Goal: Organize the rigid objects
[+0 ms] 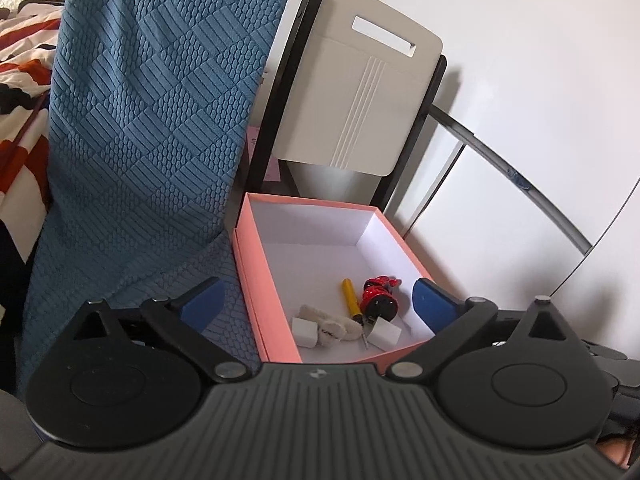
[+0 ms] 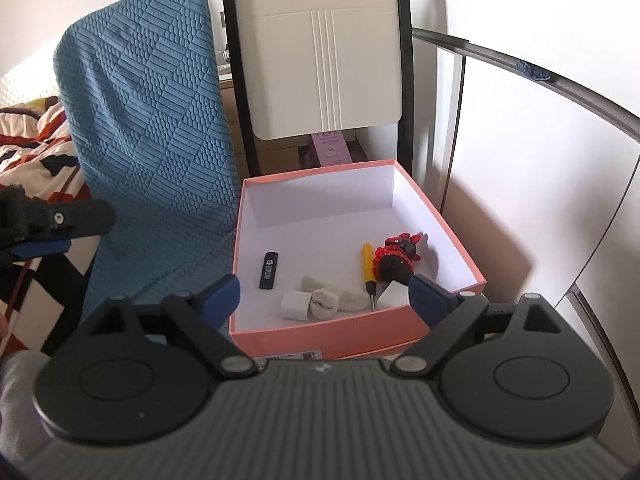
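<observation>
Pink box [image 2: 320,338] between spread right gripper [image 2: 324,296] fingers [image 2: 430,300].

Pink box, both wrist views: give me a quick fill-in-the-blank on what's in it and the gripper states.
The pink box has a ____ interior.
The screwdriver has a ____ handle.
The black lighter lies ____ of the screwdriver in the right wrist view.
The fingers of the right gripper and of the left gripper are spread ____, holding nothing.

Missing words: white; yellow; left; open
</observation>
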Tool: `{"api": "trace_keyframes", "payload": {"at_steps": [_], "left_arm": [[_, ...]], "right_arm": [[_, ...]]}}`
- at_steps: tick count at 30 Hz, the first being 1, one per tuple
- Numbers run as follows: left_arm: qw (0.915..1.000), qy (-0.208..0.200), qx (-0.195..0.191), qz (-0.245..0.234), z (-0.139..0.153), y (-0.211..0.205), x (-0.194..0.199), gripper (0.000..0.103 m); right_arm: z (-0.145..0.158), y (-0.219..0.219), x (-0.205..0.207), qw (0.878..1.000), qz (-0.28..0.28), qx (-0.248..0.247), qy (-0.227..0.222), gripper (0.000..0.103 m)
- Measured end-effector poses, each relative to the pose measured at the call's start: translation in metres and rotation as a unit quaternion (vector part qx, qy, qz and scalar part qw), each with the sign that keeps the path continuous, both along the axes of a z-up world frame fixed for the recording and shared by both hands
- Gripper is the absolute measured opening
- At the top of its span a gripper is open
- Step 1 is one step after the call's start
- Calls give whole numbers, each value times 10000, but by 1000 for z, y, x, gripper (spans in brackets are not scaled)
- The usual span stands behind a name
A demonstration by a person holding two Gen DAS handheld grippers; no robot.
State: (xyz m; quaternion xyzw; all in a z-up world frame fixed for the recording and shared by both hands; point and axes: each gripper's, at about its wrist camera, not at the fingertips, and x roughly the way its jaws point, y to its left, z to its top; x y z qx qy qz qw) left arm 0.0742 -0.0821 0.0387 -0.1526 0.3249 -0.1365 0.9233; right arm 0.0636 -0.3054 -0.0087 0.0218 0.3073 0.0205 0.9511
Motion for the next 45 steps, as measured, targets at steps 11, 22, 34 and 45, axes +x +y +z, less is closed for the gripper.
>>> {"api": "trace_keyframes", "payload": {"at_steps": [11, 22, 34, 45], "left_arm": [[10000, -4, 75, -33, 1, -1, -1, 103], [9998, 117, 124, 35, -2, 1, -1, 103], [9993, 175, 343, 17, -5, -3, -1, 103], [9989, 147, 447, 39, -6, -2, -2, 103]], "right_arm": [[1, 5, -2, 10000, 70, -5, 2, 93], [-5, 5, -2, 10000, 39, -26, 52, 93], [-8, 3, -5, 9999, -65, 4, 105, 93], [-11, 10, -6, 9999, -5, 0, 120, 93]]}}
